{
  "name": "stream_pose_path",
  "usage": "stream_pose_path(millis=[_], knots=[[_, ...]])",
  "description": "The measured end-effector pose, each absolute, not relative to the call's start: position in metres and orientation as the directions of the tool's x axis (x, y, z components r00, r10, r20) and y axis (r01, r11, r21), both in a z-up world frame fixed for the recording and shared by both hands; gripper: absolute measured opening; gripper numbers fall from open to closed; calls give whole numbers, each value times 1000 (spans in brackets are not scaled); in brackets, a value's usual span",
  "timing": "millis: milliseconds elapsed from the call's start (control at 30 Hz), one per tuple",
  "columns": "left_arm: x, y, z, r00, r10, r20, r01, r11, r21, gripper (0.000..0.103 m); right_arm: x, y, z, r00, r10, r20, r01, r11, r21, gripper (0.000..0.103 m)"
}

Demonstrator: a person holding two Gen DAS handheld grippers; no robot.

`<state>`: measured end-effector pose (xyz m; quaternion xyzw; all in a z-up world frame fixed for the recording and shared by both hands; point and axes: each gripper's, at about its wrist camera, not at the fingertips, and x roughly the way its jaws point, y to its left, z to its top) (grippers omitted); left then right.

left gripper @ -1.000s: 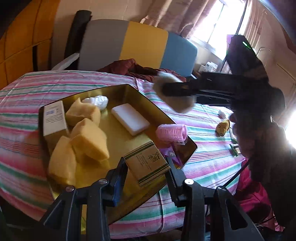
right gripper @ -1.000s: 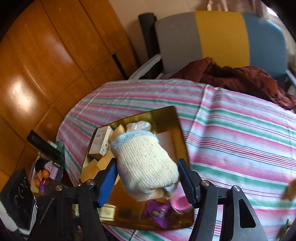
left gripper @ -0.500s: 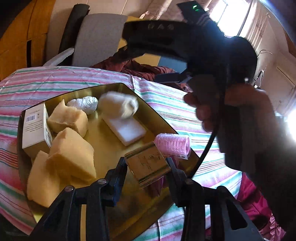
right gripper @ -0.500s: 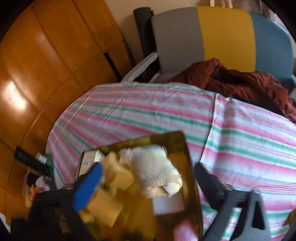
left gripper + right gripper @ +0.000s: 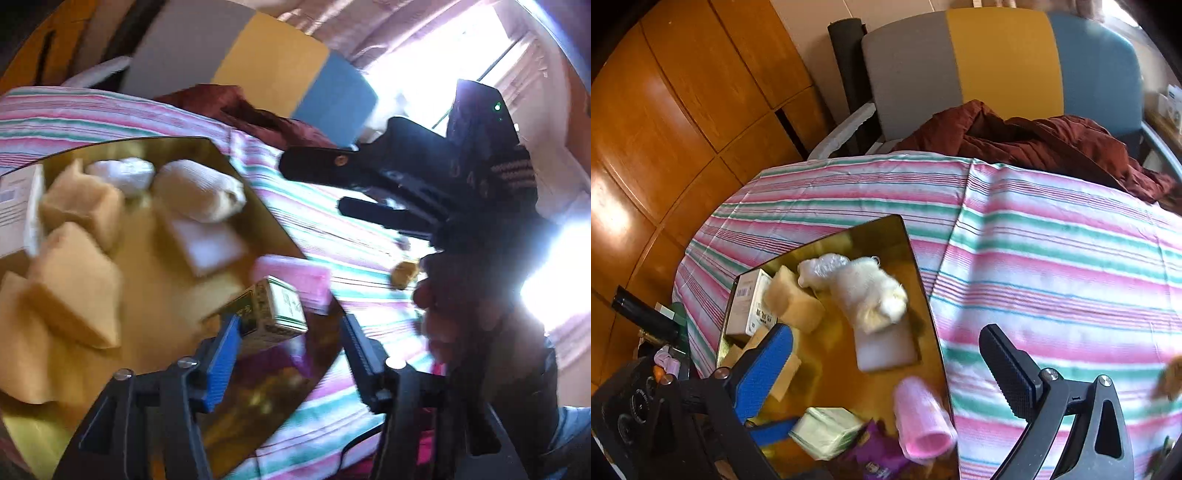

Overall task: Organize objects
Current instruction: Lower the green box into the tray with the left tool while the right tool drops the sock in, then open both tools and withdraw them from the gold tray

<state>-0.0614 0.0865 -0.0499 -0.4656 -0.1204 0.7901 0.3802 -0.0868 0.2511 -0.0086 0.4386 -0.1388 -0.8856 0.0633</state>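
The rolled sock (image 5: 868,295) lay in the gold tray (image 5: 908,236) on the desk (image 5: 1052,258), resting partly on the white soap bar (image 5: 886,350). It looked soft and light, best pinched across its middle. A second earlier the right hand-held gripper (image 5: 886,363) held it; now its jaws stood wide and empty. The left hand-held gripper (image 5: 290,328), then clamped on the small box (image 5: 275,312), had also opened.
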Motion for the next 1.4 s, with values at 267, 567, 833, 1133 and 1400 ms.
stream_pose_path(millis=[267,567,833,1133,1400], knots=[[-57,74,-47,-345,674,-653,-441,-731,-521,62,-54,272,9,-669,-192,-718,-63,-948,312,102],[-51,70,-43,-384,614,-690,-423,-781,-459,62,-32,275,8,-674,-179,-717,-78,-947,310,103],[-29,56,-23,-524,436,-732,-371,-890,-264,62,-15,271,2,-674,-140,-725,-82,-962,261,103],[-14,55,3,-657,317,-684,-345,-933,-101,62,-2,262,-4,-668,-104,-737,-63,-979,195,103],[-10,59,3,-648,325,-689,-358,-928,-101,62,6,280,-7,-666,-73,-742,-112,-974,196,103]])
